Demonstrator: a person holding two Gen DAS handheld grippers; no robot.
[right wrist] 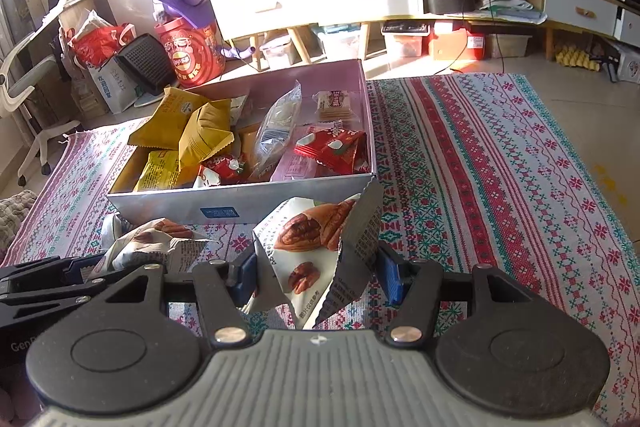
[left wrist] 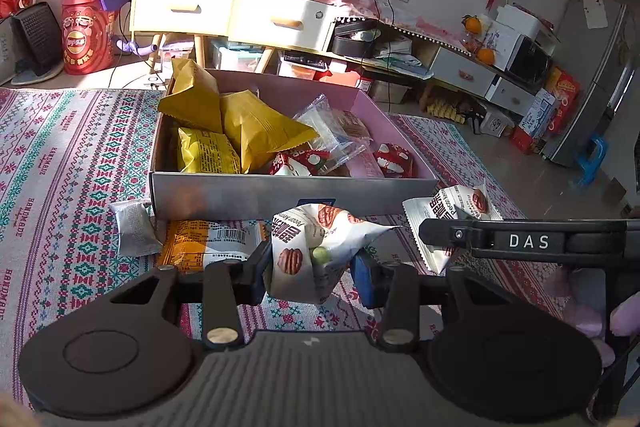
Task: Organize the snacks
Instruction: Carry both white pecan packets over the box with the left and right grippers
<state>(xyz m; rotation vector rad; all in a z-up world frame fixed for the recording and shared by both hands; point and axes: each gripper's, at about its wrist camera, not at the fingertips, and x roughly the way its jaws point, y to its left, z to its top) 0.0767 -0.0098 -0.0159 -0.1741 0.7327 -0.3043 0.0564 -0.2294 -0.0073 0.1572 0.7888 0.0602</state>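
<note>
A white pecan packet (left wrist: 320, 243) is crumpled between the pads of my left gripper (left wrist: 316, 271), which is shut on it just above the patterned cloth. My right gripper (right wrist: 316, 275) is shut on a second white pecan packet (right wrist: 308, 247). Both grippers sit side by side in front of the near wall of an open pink-grey box (left wrist: 288, 193) (right wrist: 168, 201). The box holds yellow, red and clear snack packs. In the left wrist view the right gripper (left wrist: 440, 235) comes in from the right with its packet (left wrist: 456, 211). In the right wrist view the left gripper (right wrist: 80, 271) shows at the left.
An orange-and-white packet (left wrist: 208, 247) and a small silver packet (left wrist: 134, 227) lie on the patterned cloth (left wrist: 60, 167) by the box's near left corner. Behind the box stand shelves with drawers (left wrist: 192, 3), a red drum (left wrist: 84, 35) and floor clutter.
</note>
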